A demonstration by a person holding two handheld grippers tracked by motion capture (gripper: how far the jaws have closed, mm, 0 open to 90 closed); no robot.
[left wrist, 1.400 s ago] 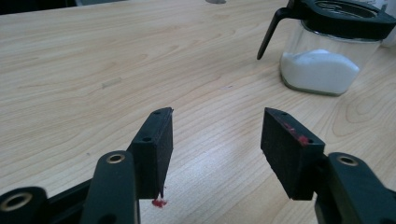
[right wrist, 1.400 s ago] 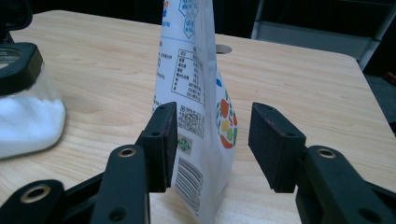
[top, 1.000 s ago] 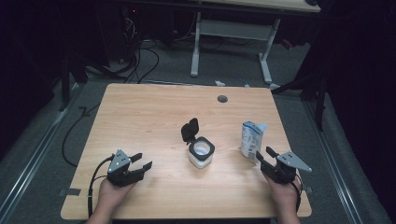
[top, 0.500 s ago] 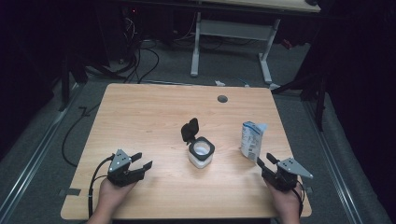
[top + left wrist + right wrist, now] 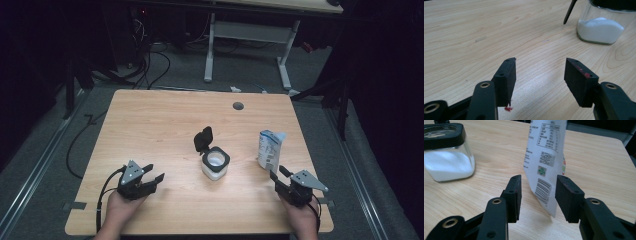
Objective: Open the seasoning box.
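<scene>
Both grippers rest on near table (image 5: 150,125) edge, fingers released, empty. Left gripper (image 5: 152,179) w/ jar (image 5: 215,164) to its right; right gripper (image 5: 278,175) just near of pouch (image 5: 270,149).

A dim lab or test room: a bare wooden counter (image 5: 165,125) with a cable grommet (image 5: 238,106) stands on grey carpet (image 5: 55,165), loose cables (image 5: 150,65) trail behind, and a second adjustable desk (image 5: 250,35) sits farther back.

The worktop (image 5: 165,125) is brightly lit from above, and the room around it is very dark. The close fingers (image 5: 505,80) look a bit blurry.
</scene>
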